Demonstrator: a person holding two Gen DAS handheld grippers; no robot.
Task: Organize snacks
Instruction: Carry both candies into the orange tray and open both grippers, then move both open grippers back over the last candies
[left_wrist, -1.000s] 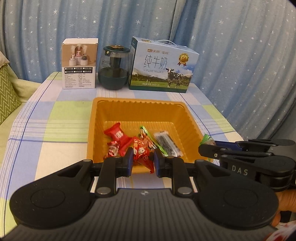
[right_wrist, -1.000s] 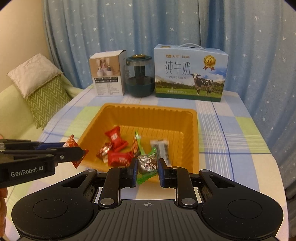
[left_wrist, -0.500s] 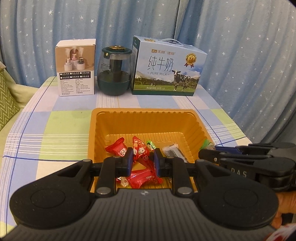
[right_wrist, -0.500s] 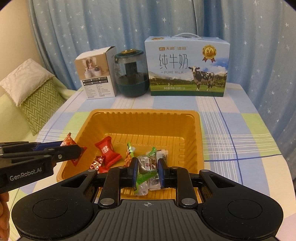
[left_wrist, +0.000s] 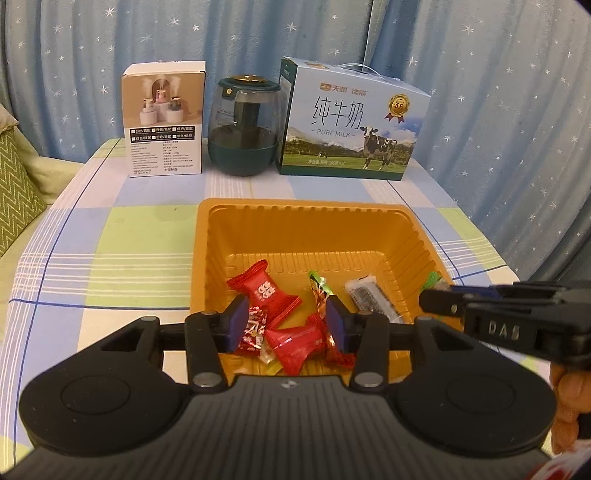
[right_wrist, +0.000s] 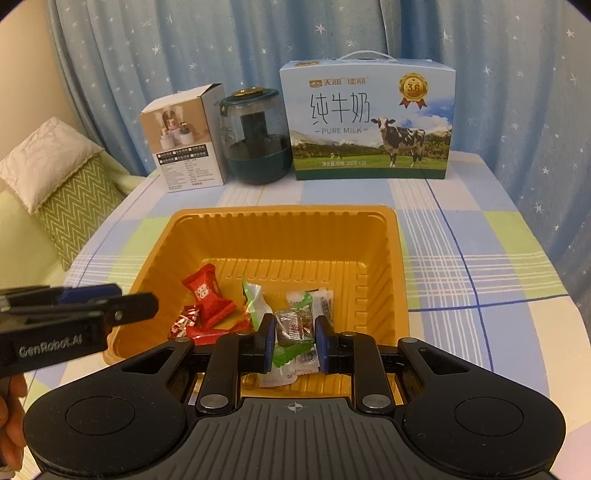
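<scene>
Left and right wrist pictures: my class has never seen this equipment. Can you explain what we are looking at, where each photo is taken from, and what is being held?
There is no robot here. A person holds a two-fingered gripping tool in each hand, and each tool carries a wide-angle camera that looks forward along its fingers. So one picture looks out from the left tool, the other from the right tool, and each also catches the other tool at its edge.

On the checked tablecloth sits an orange tray holding red sweets and other wrapped snacks. Behind it stand a small white box, a dark green jar and a milk carton box.

The left tool is open and holds nothing. The right tool grips a green-wrapped sweet above the tray.
</scene>
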